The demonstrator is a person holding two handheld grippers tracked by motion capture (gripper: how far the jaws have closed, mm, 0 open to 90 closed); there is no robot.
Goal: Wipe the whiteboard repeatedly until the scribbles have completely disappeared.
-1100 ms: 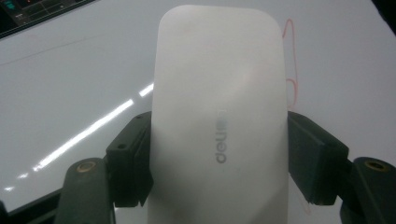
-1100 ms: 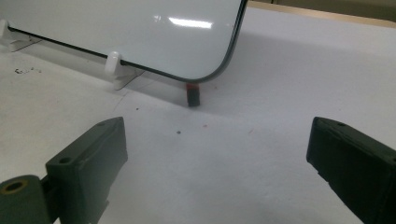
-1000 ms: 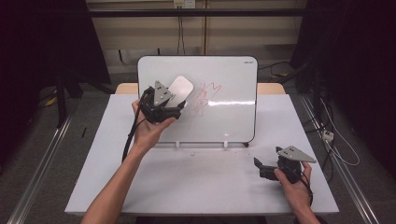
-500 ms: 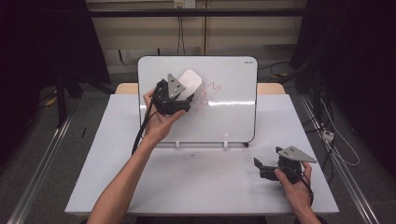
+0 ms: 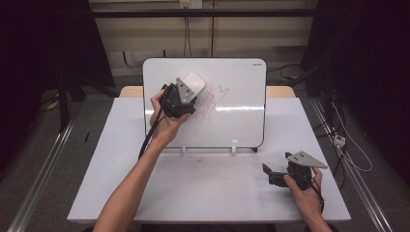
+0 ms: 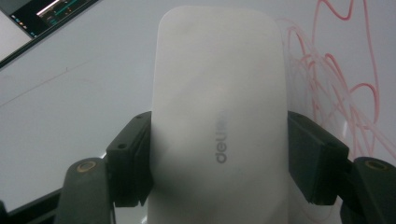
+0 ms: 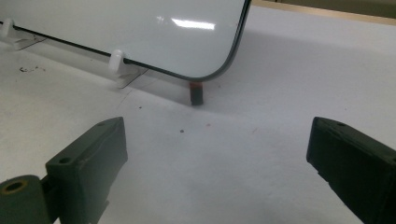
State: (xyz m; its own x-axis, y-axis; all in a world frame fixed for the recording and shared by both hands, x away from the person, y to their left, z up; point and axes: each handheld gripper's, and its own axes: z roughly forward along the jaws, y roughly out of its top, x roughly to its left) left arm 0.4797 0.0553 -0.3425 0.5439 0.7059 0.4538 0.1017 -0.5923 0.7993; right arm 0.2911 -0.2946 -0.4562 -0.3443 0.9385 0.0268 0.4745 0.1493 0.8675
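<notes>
My left gripper [image 5: 186,96] is clenched on a white eraser [image 5: 192,83]; in the left gripper view its two black pads [image 6: 133,156] press the eraser [image 6: 219,116] from either side, and the word "deli" reads along the eraser's face. The eraser lies flat against the whiteboard [image 5: 237,72], in the board's upper left part, just left of a red scribble [image 5: 212,99]. In the left gripper view the scribble [image 6: 341,88] runs in loops beside the eraser's right edge, and a dark-framed screen reflection [image 6: 42,14] sits at the board's upper left corner.

The whiteboard stands tilted back on small white feet [image 5: 234,145] at the far half of the white table [image 5: 121,159]. My left hand [image 5: 162,123] and forearm reach up across the board's lower left corner, and the gripper's cable hangs down beside the wrist.

My right gripper [image 5: 270,174] rests on the table in front of the board's lower right corner, well apart from the board. Its jaws stand wide and released, with nothing between them; in the right gripper view the pads [image 7: 91,161] frame bare tabletop. Beyond them I see the board's rounded corner [image 7: 233,56], a white foot [image 7: 116,59], and a small dark stub [image 7: 196,92] on the table under that corner.
</notes>
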